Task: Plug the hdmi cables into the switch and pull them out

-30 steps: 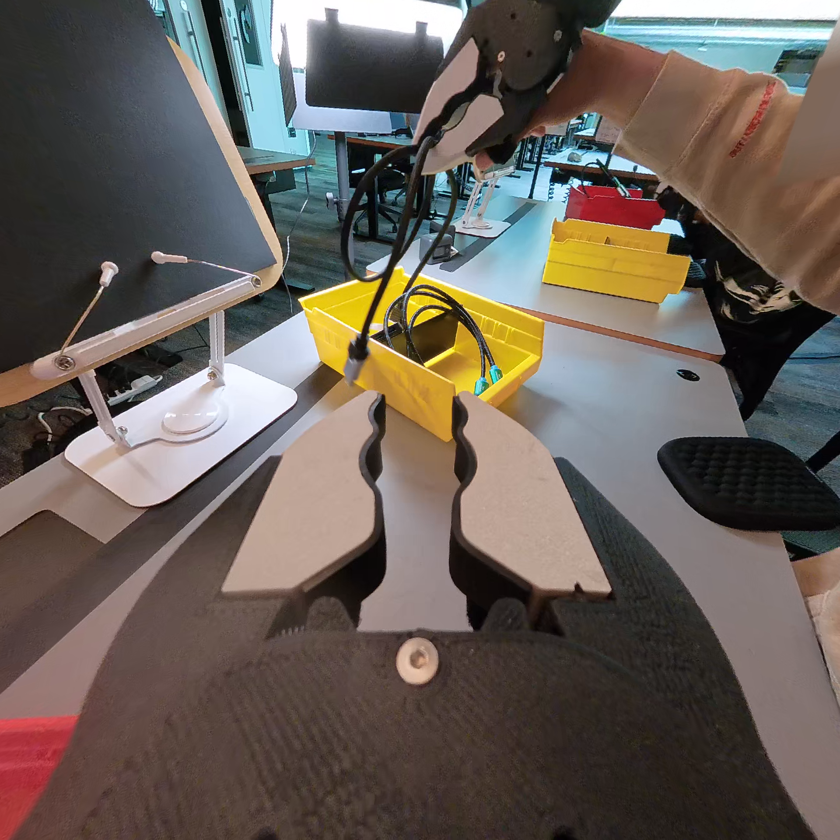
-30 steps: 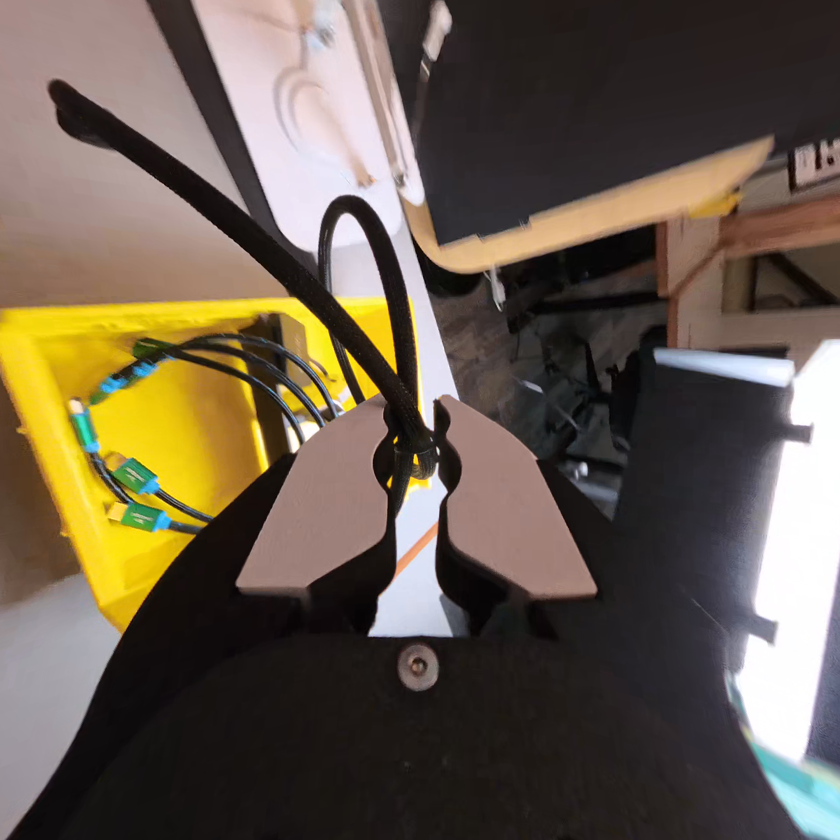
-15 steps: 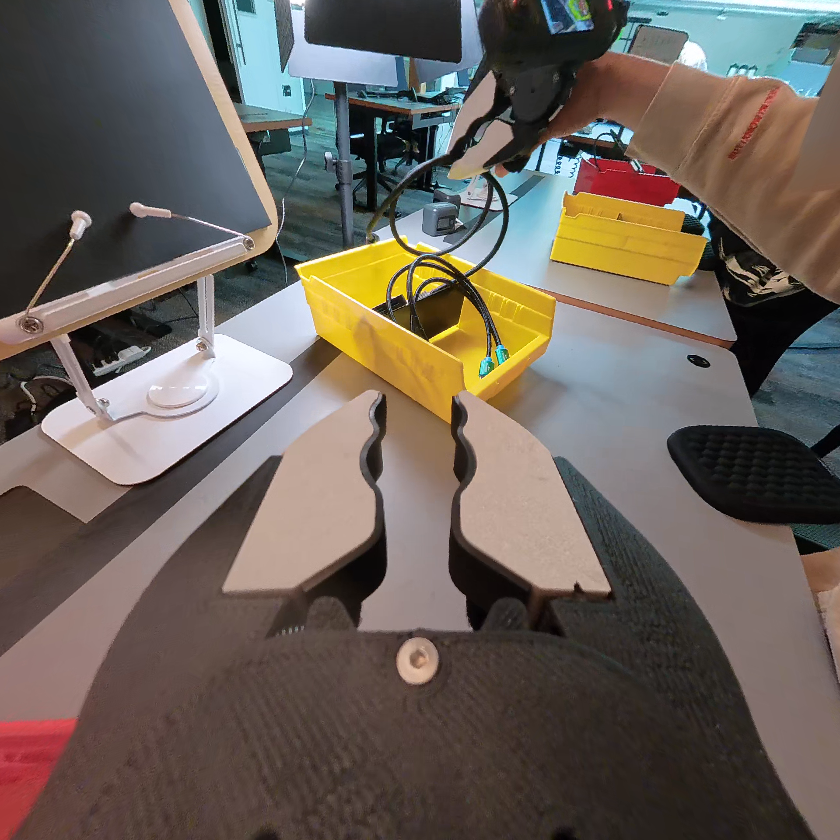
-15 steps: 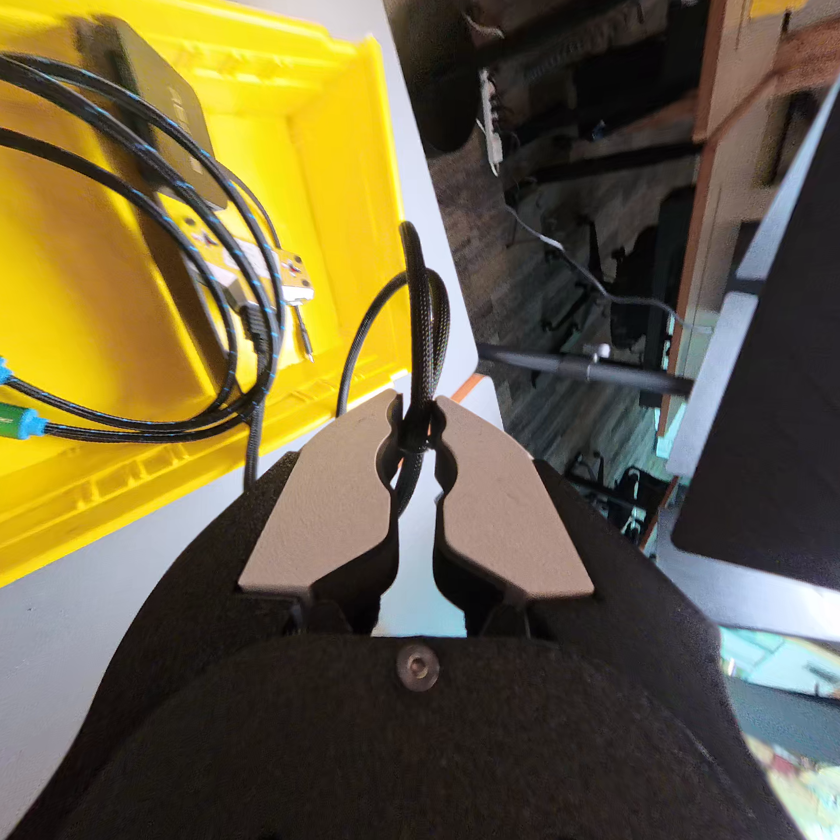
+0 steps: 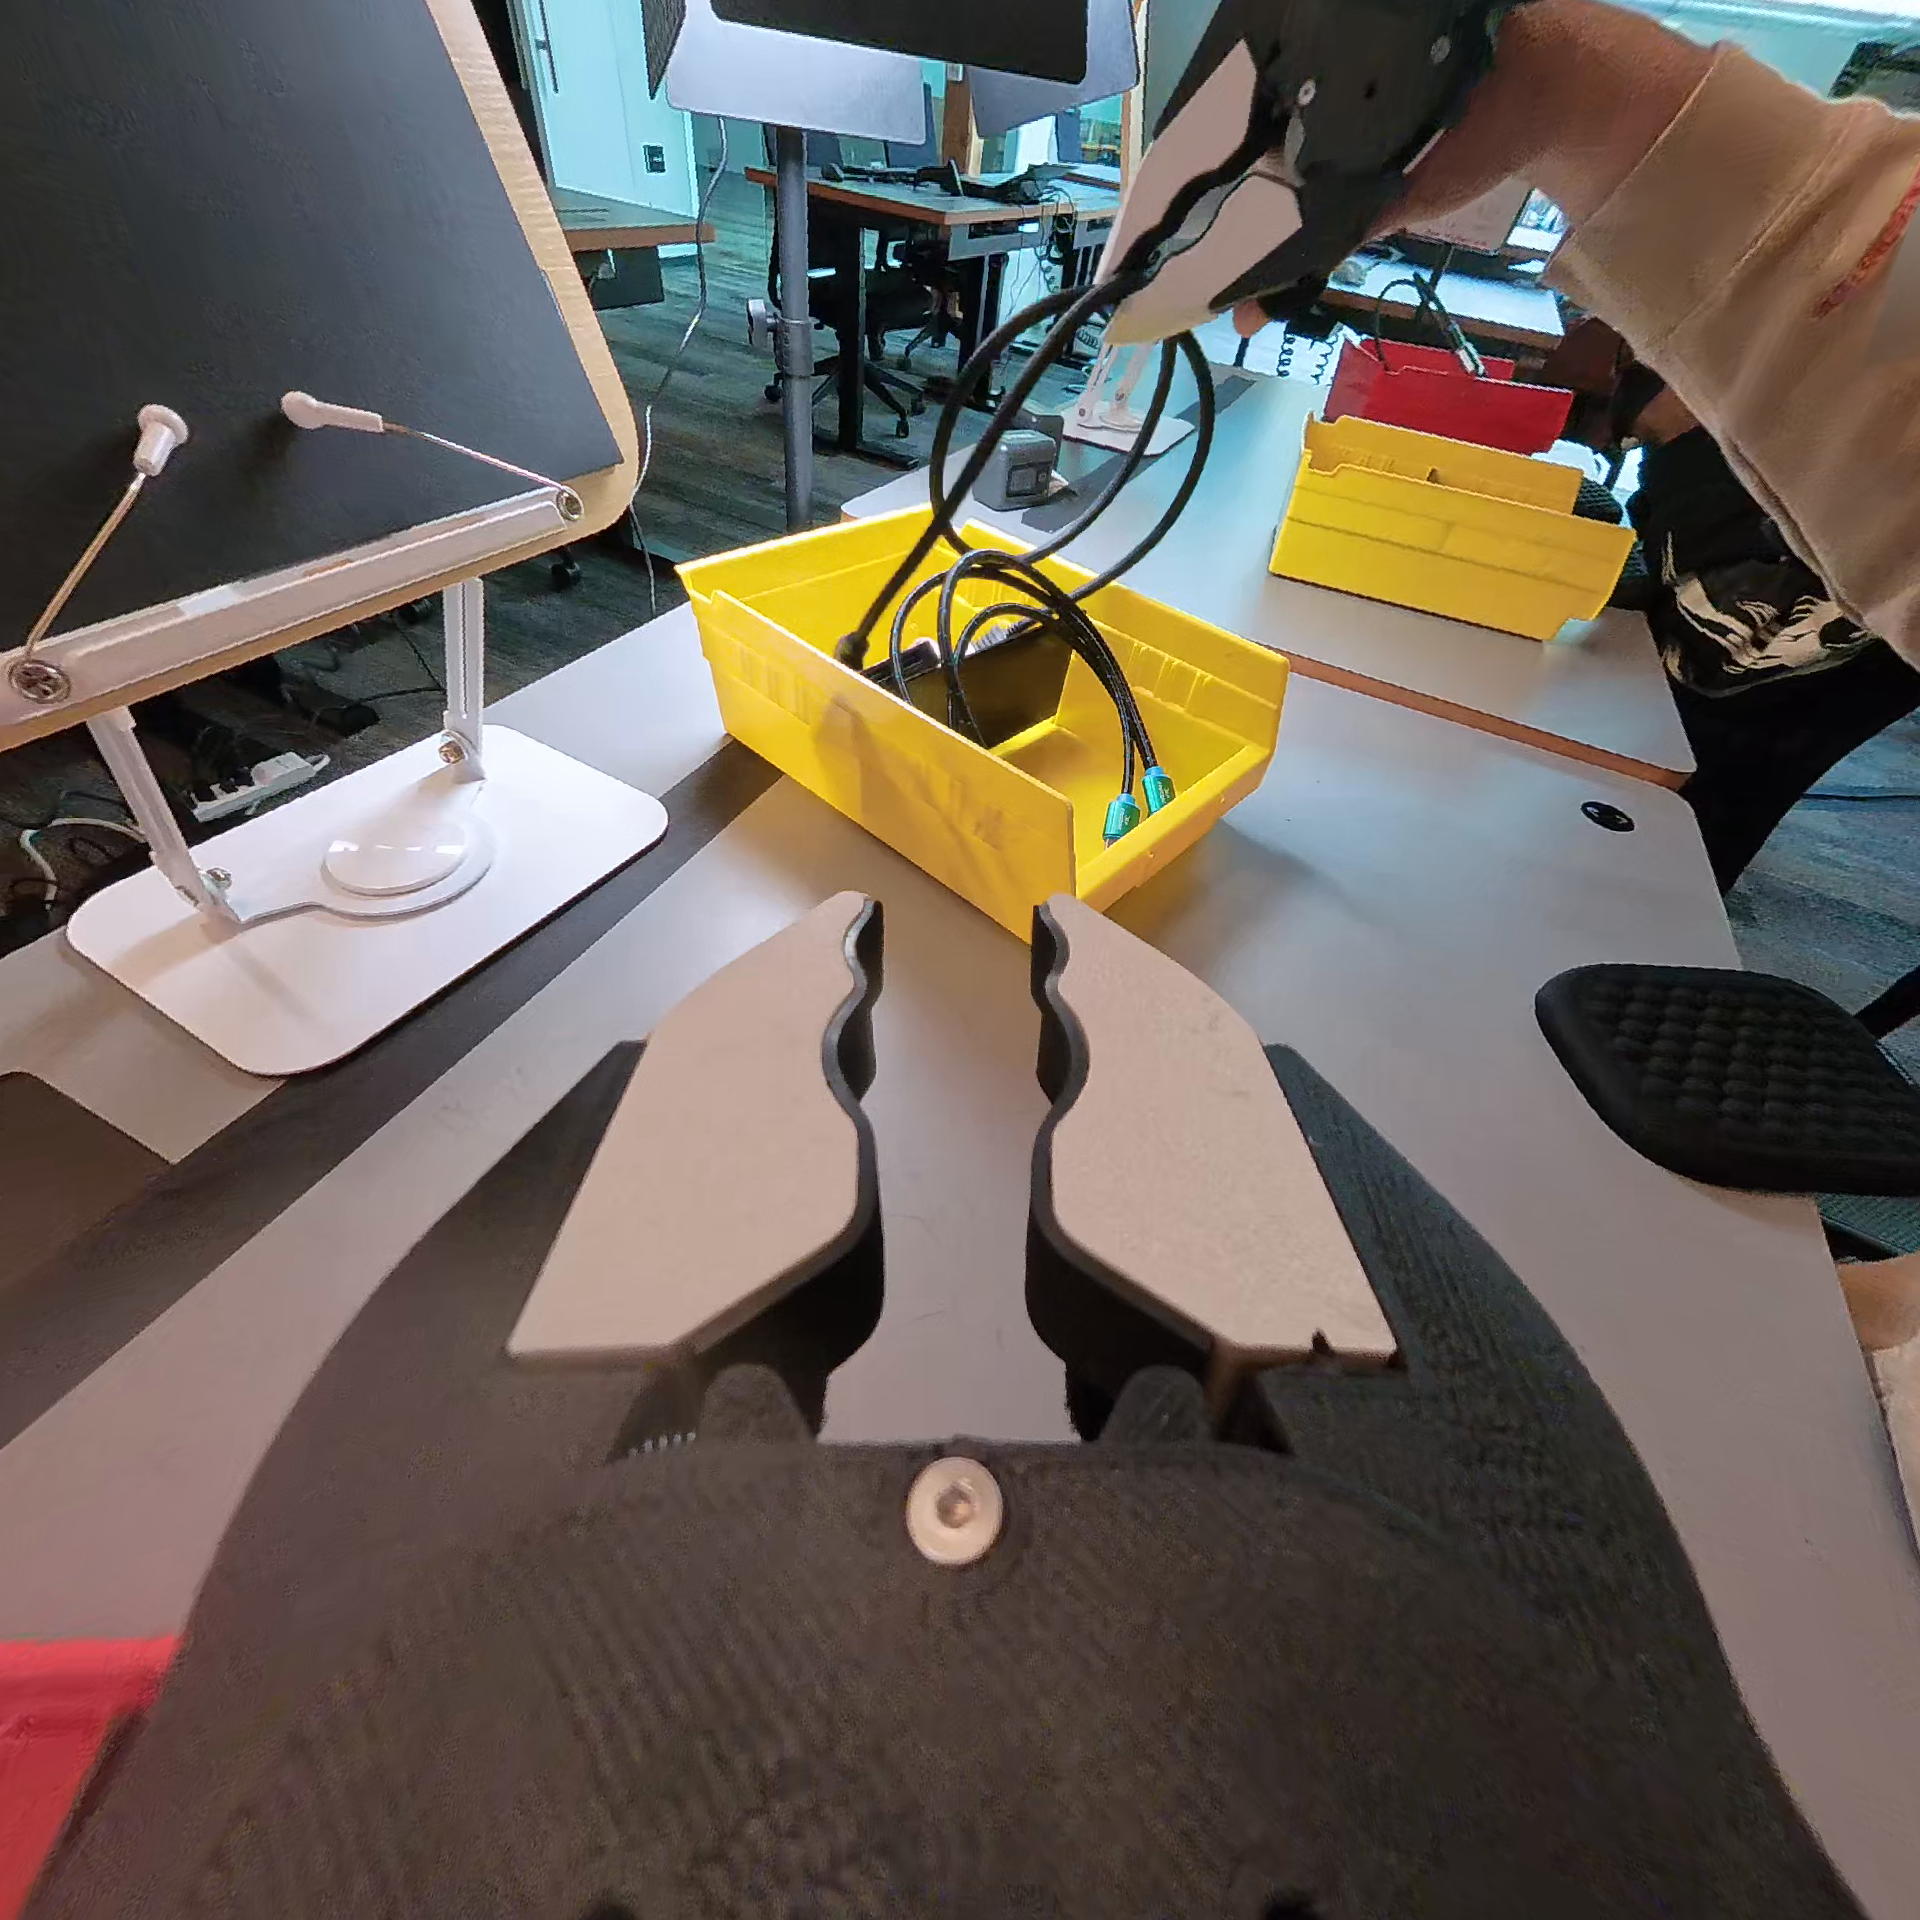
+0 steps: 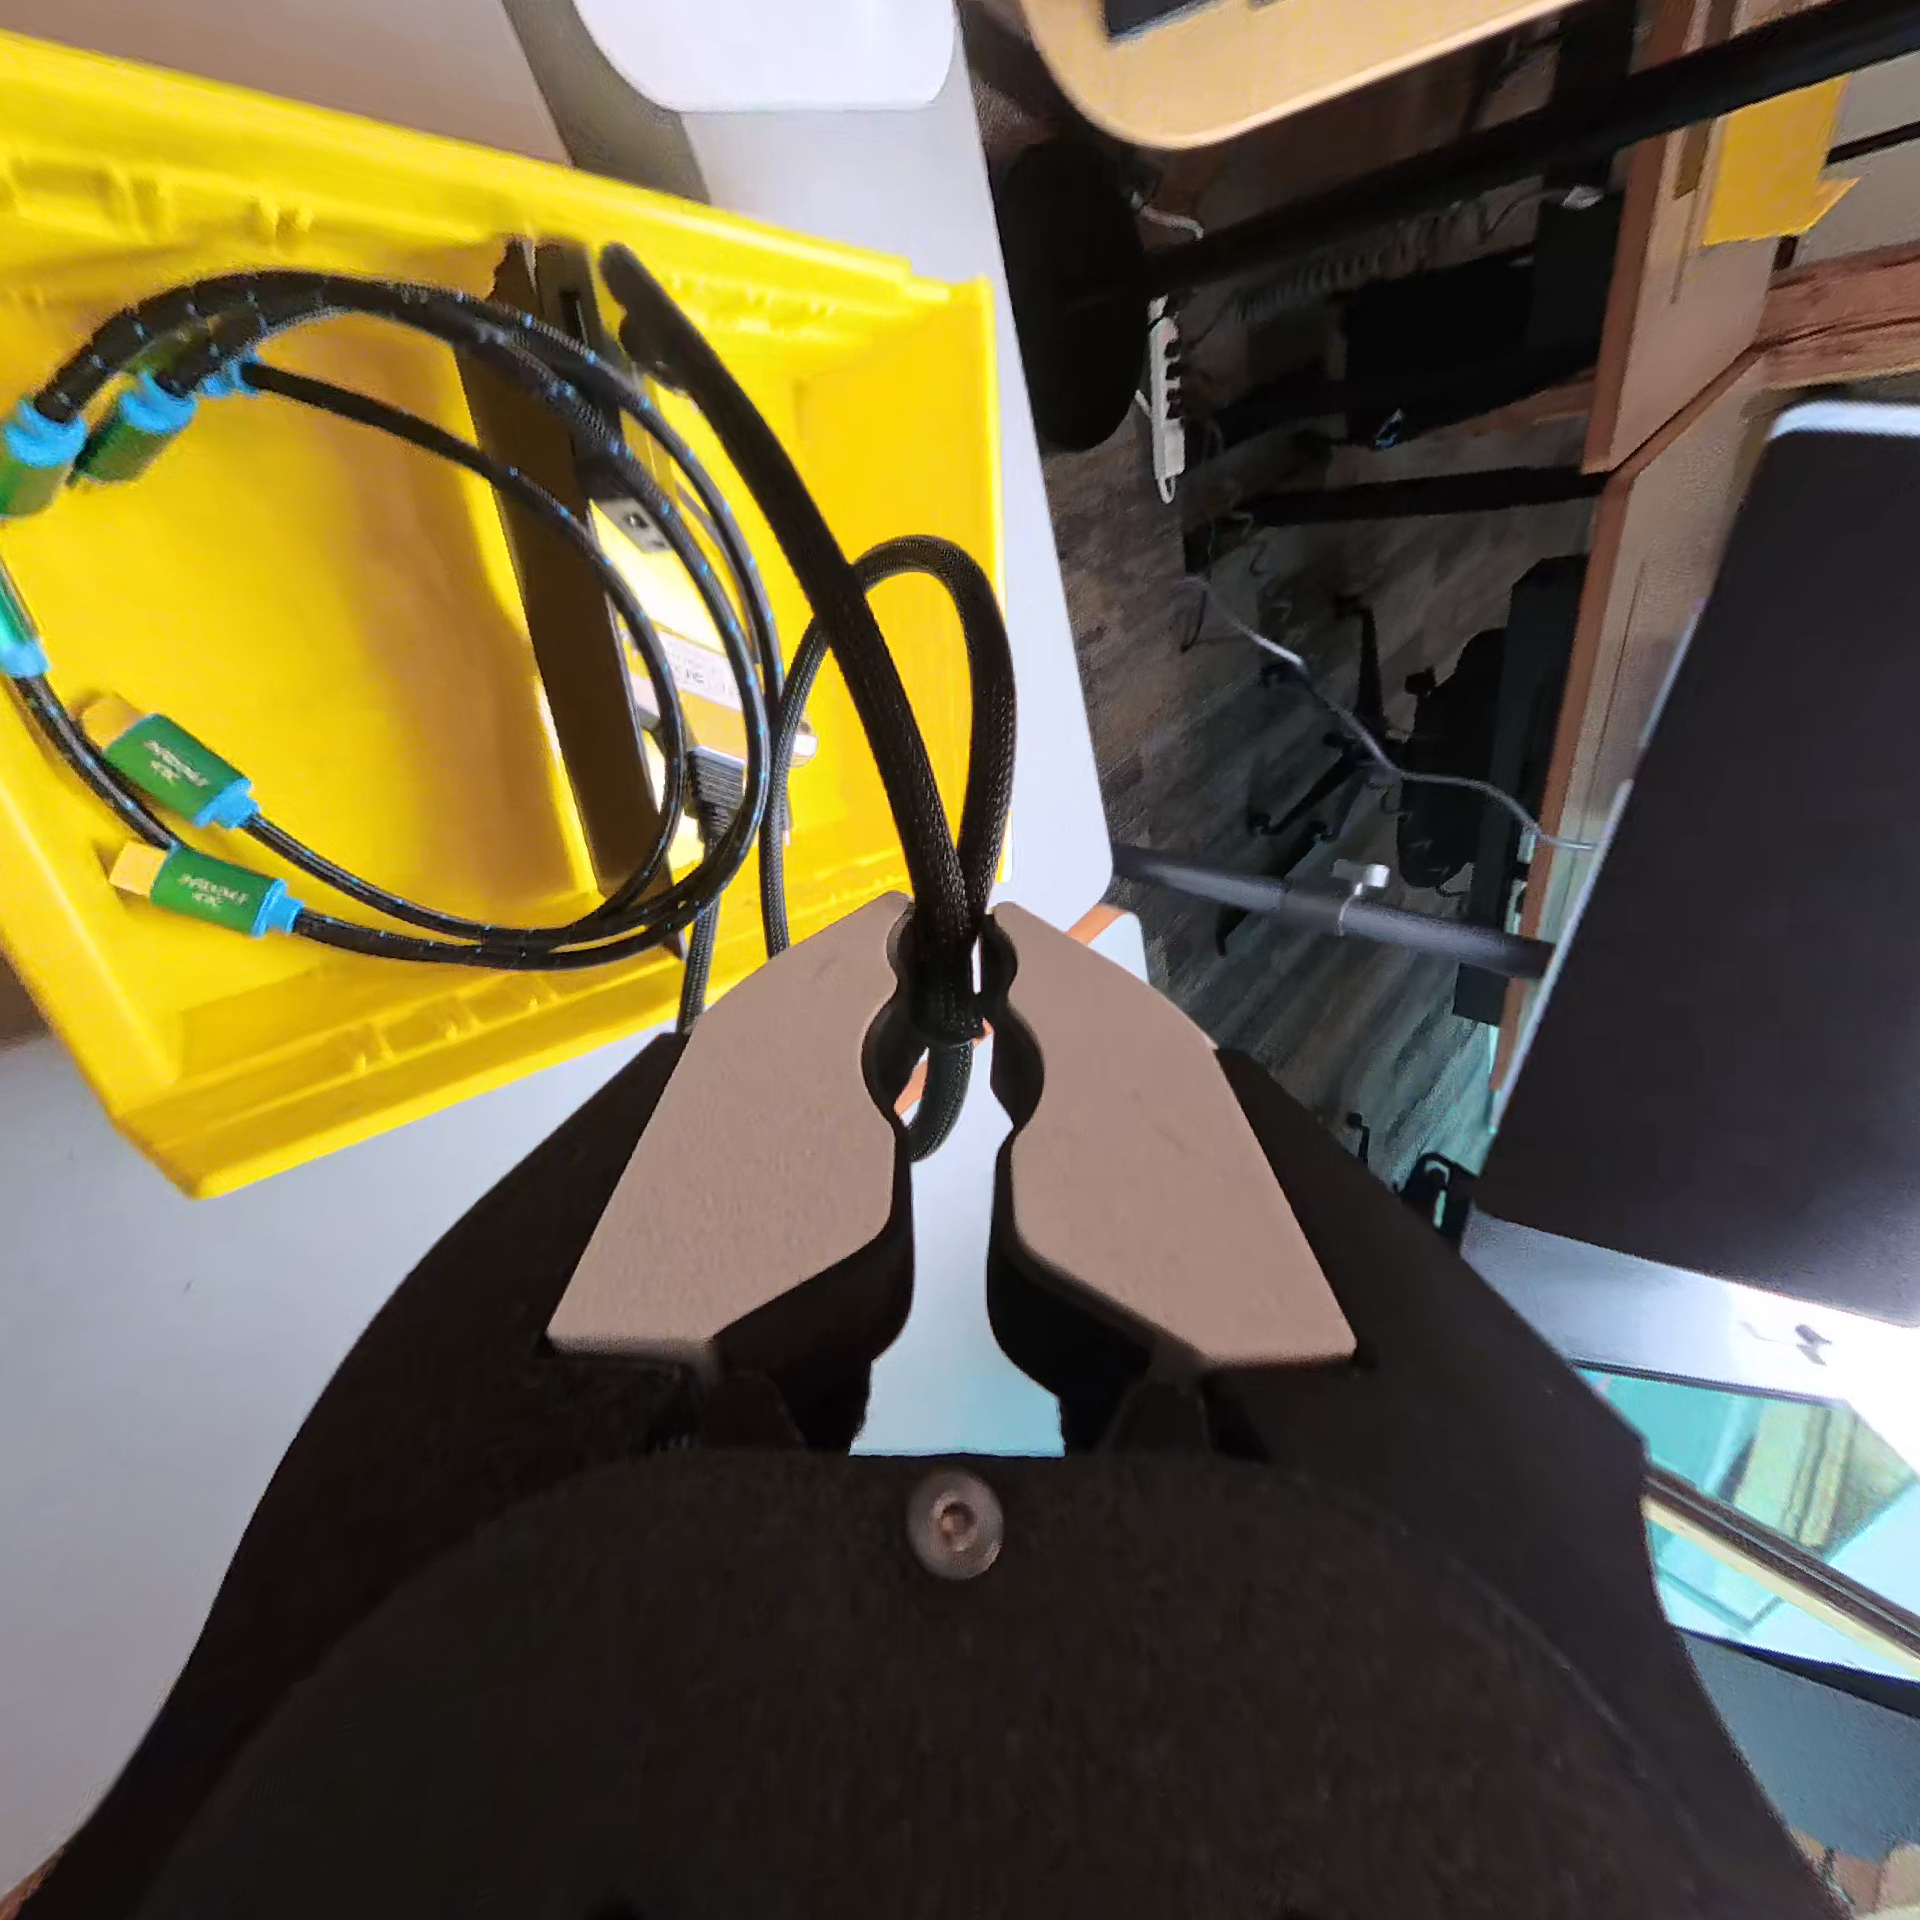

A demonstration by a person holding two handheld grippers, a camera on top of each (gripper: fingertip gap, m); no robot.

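Two grippers in play, starting with the left wrist view: the left gripper (image 5: 956,925) hangs over the grey desk (image 5: 1403,935) with its fingers parted by a moderate gap and nothing between them, not touching anything. Just ahead of it sits a yellow bin (image 5: 914,800), and inside that is the black HDMI switch (image 5: 997,681) with a few braided cables looping out of it. Two teal-ended HDMI plugs (image 5: 1138,805) lie loose near the bin's front corner. Above the bin, the right gripper (image 5: 1174,281) is up in the air, held by a person in a cream sleeve (image 5: 1787,260), and it's clamped on a black braided cable (image 5: 1195,436) that loops down so its free end dangles right by the switch. Off to the left there's a white stand (image 5: 343,914) holding a dark board (image 5: 260,239), more yellow and red bins on the desk behind, and a black armrest (image 5: 1745,1081) at the right edge.

Right wrist view: looking down on the yellow bin (image 6: 312,1049). The right gripper (image 6: 951,925) is closed nearly all the way, pinching a doubled-over bit of the black braided cable (image 6: 883,717) right at the fingertips. The cable's end (image 6: 634,291) reaches to the top of the switch (image 6: 551,665), can't tell if it's actually seated in a port. Green-and-blue HDMI plugs (image 6: 187,774) sit unplugged on the bin floor to the left, a bit blurry
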